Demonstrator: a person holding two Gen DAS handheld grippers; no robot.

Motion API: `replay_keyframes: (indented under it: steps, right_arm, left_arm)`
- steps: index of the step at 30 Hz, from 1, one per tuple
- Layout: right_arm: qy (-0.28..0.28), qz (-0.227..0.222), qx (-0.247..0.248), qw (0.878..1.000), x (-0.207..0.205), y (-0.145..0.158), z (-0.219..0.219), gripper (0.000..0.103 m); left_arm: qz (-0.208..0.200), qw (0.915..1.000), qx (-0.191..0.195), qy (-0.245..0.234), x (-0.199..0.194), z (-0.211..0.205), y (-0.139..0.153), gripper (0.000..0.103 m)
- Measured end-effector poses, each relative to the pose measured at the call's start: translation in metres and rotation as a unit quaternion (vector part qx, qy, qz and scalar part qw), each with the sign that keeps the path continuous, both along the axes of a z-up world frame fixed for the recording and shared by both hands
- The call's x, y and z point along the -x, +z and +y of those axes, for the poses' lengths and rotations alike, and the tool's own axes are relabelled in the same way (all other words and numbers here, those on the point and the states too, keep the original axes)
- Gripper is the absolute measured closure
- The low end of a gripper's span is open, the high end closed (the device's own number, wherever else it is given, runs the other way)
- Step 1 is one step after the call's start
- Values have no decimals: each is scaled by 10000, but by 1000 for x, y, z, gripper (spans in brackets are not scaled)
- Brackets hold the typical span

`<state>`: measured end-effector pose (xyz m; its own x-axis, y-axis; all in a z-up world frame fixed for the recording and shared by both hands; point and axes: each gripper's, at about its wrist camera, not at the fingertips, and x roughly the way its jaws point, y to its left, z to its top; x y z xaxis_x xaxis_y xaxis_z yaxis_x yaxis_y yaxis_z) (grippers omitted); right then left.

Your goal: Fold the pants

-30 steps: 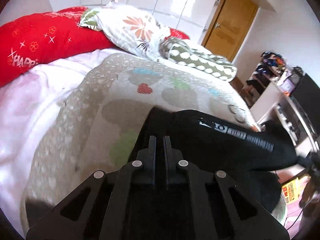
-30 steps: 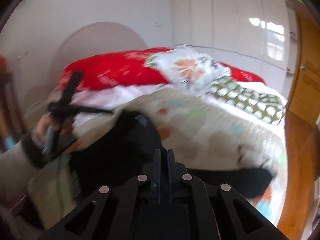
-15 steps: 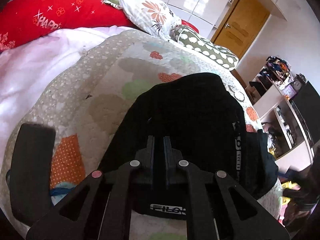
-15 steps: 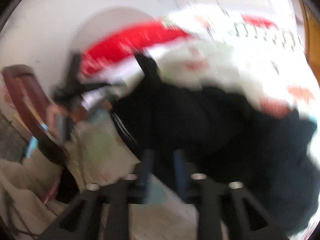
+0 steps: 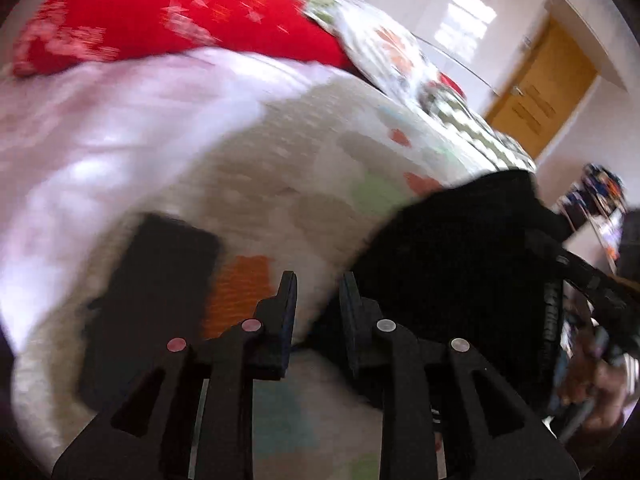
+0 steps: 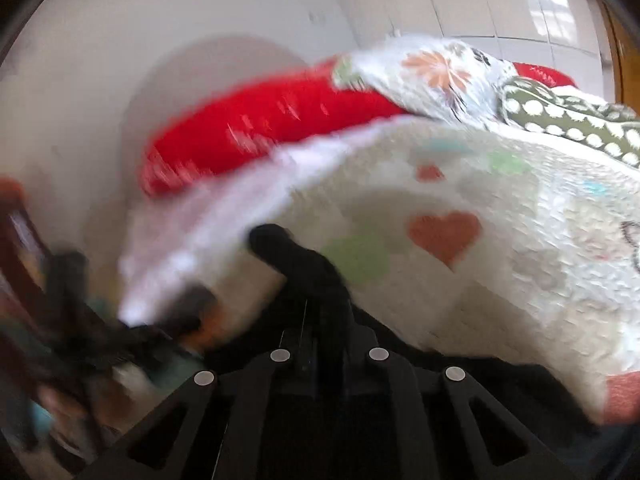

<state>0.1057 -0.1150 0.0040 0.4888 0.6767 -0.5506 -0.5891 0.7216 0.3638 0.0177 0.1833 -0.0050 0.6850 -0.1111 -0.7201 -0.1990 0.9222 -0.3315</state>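
Note:
The black pants (image 5: pixel 460 248) lie bunched on the heart-patterned quilt (image 5: pixel 304 184), to the right of my left gripper (image 5: pixel 318 292). The left gripper is open and empty, its jaws apart just left of the pants' edge. In the right wrist view my right gripper (image 6: pixel 316 332) is shut on a fold of the black pants (image 6: pixel 304 264), which rises in a ridge from between its fingers. The other gripper and hand show blurred at the right edge of the left wrist view (image 5: pixel 592 292) and at the left of the right wrist view (image 6: pixel 68 320).
A flat black object (image 5: pixel 156 280) lies on the quilt left of my left gripper. A red pillow (image 5: pixel 180 16), a floral pillow (image 6: pixel 436 72) and a green dotted pillow (image 6: pixel 568 120) line the head of the bed. A wooden door (image 5: pixel 544 92) and cluttered shelves (image 5: pixel 600 192) stand beyond.
My left gripper has let go of the pants, opened and swung left off them. My right gripper has swung and still holds the fabric. Both views are motion-blurred.

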Motion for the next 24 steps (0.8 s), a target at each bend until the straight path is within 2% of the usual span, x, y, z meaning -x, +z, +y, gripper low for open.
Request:
replay_keyframes:
  steps: [2,3,4,6,8,9,11,14,17,19,21,24]
  right_arm:
    - [61,-31,-281,9996,14,6,6,95]
    - [227,74,-344,9991,21,1,18,95]
    - [383,197,-299,9986,25,-5,32,95]
    - [665,493,10,9966,34,-36,71,93]
    - [666,945,385,9925,34,-75,102,86]
    - [630,1116,507,9905,34,-89,109,86]
    - [611,985,186,9931,39,-86,97,85]
    - [598,1260,-59,9902,46,-71,56,75]
    - [-215,1049,-232,9940,57,-50,-24,74]
    - [-1053,827,-13,9910,67,-40,-81,74]
    - [-2056,670,309,9759,74,-34,-144,71]
    - [-2974,838,968,9461,63,-42,-200,69]
  left_arm:
    - [-213,9996,108,169,11,14,9,78]
    - [-318,9991,185,222,16,19,14,67]
    - [-384,9986,215,279,19,22,18,61]
    - [-511,9980,161,342,23,22,25,60]
    - [-484,9986,-3,232,20,13,27,60]
    - [-419,9990,-88,161,17,7,26,60]
    - [-342,9992,-216,-23,10,-6,23,60]
    - [-202,9988,-276,-337,-1,-34,14,57]
    - [-100,9975,-349,-602,-11,-62,6,57]
    - [-27,9960,-499,-738,-19,-82,0,57]
    - [25,9943,-664,-835,-25,-99,-8,57]
    - [178,9929,-699,-944,-34,-116,-21,57]
